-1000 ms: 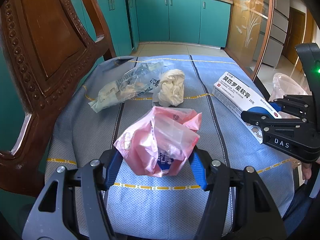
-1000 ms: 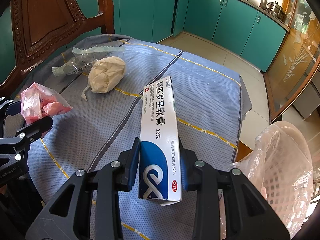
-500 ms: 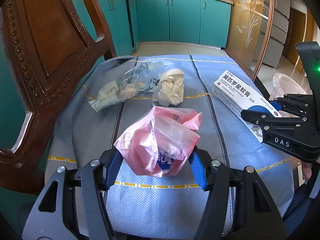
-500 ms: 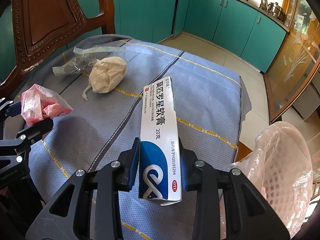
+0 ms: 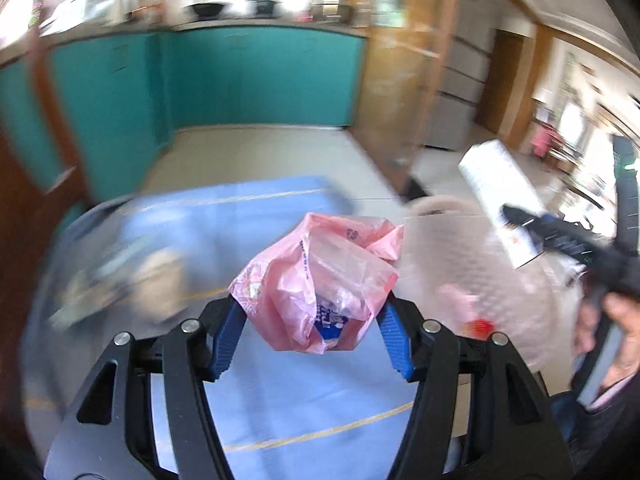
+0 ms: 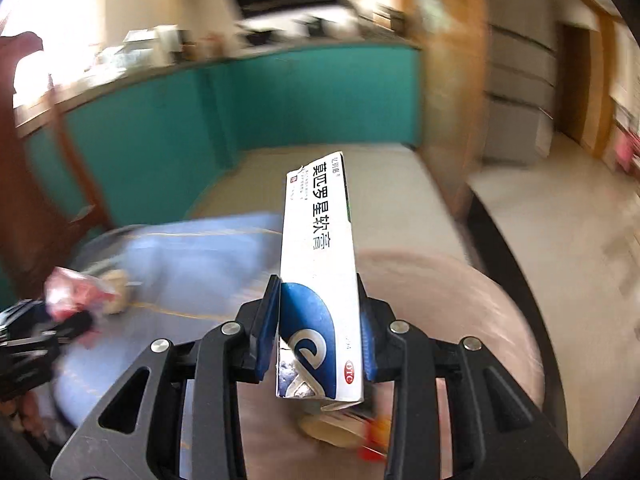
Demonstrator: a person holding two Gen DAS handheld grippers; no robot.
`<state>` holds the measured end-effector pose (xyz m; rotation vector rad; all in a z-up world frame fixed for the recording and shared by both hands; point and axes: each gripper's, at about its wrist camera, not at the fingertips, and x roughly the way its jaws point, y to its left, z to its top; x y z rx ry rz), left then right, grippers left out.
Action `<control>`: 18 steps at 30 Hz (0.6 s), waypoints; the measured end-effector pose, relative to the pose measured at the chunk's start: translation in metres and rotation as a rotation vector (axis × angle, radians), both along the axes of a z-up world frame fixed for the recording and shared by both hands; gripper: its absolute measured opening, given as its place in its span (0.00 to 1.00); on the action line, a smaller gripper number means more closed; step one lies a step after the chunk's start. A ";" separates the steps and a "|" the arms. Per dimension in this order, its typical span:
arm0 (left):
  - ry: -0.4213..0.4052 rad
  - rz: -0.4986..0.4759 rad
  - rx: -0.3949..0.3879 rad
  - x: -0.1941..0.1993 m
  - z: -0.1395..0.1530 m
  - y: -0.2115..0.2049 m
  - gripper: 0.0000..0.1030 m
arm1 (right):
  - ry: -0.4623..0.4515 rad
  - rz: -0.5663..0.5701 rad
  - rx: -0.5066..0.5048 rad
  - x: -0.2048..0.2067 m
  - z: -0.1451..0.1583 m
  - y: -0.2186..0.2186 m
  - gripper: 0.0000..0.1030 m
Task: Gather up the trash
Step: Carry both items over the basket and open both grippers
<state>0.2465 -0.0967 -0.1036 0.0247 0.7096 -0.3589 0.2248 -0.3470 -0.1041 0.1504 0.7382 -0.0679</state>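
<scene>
In the left wrist view, the left gripper (image 5: 312, 336) was clamped on a crumpled pink plastic bag (image 5: 320, 280), its 2 blue pads (image 5: 230, 338) pressing the bag's sides, and the bag sat clear above the blue tablecloth (image 5: 260, 216). To the bag's right a bin lined with a pale translucent bag (image 5: 472, 264) showed some scraps inside, one of them red. Farther right the right gripper (image 5: 520, 218) held a white ointment box (image 5: 496, 200) over that bin, with a hand (image 5: 616, 340) behind it. At the left of the cloth, blurred remaining trash (image 5: 120, 276) lay on the table; its details could not be made out. Teal cabinets (image 5: 256, 76) ran along the far wall. In the right wrist view, the right gripper (image 6: 318, 330) was closed on the blue end of the ointment box (image 6: 320, 280), which stood up and away from the pads, its printed face showing. Below it lay the lined bin (image 6: 460, 300), with a few scraps visible under the box. At the left edge the left gripper (image 6: 60, 320) held the pink plastic bag (image 6: 68, 292) above the blue tablecloth (image 6: 180, 248).
</scene>
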 end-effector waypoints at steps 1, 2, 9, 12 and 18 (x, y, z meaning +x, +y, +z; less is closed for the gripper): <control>-0.007 -0.035 0.005 0.002 0.001 -0.015 0.60 | 0.024 -0.035 0.006 0.000 -0.005 -0.010 0.33; -0.010 -0.076 0.012 0.004 0.001 -0.033 0.60 | 0.070 -0.083 0.029 -0.001 -0.014 -0.026 0.33; 0.053 -0.243 0.017 0.007 -0.021 -0.108 0.74 | 0.152 -0.186 0.088 -0.007 -0.034 -0.064 0.39; 0.042 -0.243 0.001 0.006 -0.018 -0.110 0.85 | 0.141 -0.208 0.098 -0.005 -0.032 -0.066 0.53; -0.033 -0.093 0.051 0.012 -0.010 -0.072 0.86 | 0.105 -0.175 0.089 0.001 -0.028 -0.045 0.56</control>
